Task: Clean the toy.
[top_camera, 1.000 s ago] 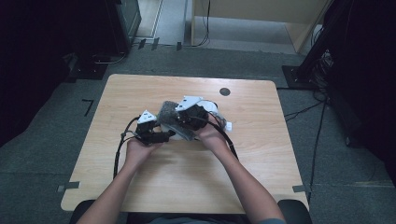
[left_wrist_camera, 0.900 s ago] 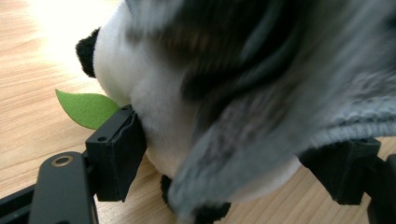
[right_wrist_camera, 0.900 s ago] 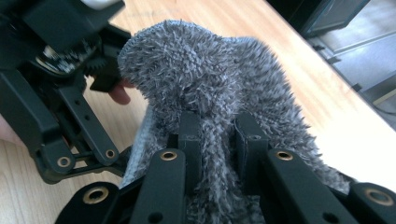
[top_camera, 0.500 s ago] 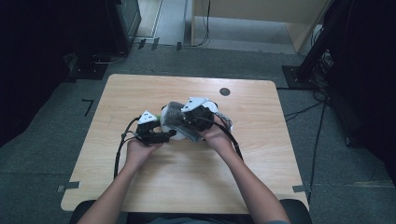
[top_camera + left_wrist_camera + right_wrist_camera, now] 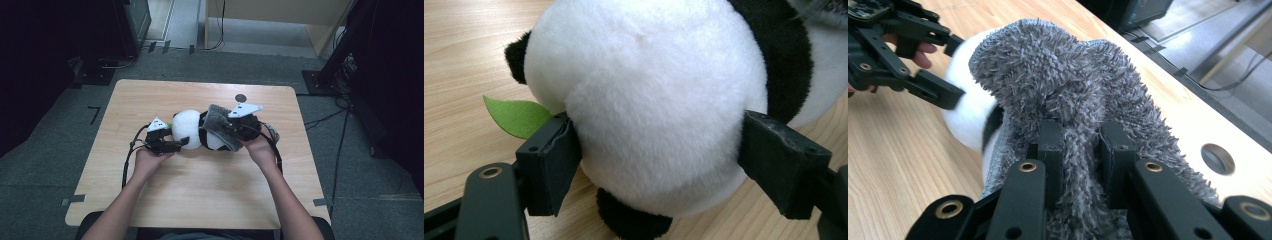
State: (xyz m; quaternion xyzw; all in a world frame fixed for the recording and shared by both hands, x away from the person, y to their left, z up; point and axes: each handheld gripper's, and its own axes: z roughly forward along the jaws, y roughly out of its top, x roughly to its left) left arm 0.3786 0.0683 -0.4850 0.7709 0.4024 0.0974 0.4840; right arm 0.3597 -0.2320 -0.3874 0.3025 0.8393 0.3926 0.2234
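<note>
we see a toy panda [image 5: 189,131] lying on its side near the middle of the wooden table [image 5: 200,200]. the left gripper [image 5: 179,145] has its jaws wide apart and pressed on both sides of the round white part of the panda; in the left gripper view the black pads [image 5: 549,165] sink a little into the white fur [image 5: 654,115]. a small green leaf [image 5: 516,116] of felt sticks out from the panda just beside the left pad and lies over the table.

the right gripper [image 5: 231,131] has its jaws almost closed on a fold of a grey fluffy cloth [image 5: 220,131]. in the right gripper view the grey cloth [image 5: 1068,95] rises between the two jaws and hangs over the black and white body of the panda [image 5: 970,120], touching it. the left gripper [image 5: 955,72] shows there farther off, at the white part.

a round hole [image 5: 240,98] is in the table behind the cloth, near the far edge.
</note>
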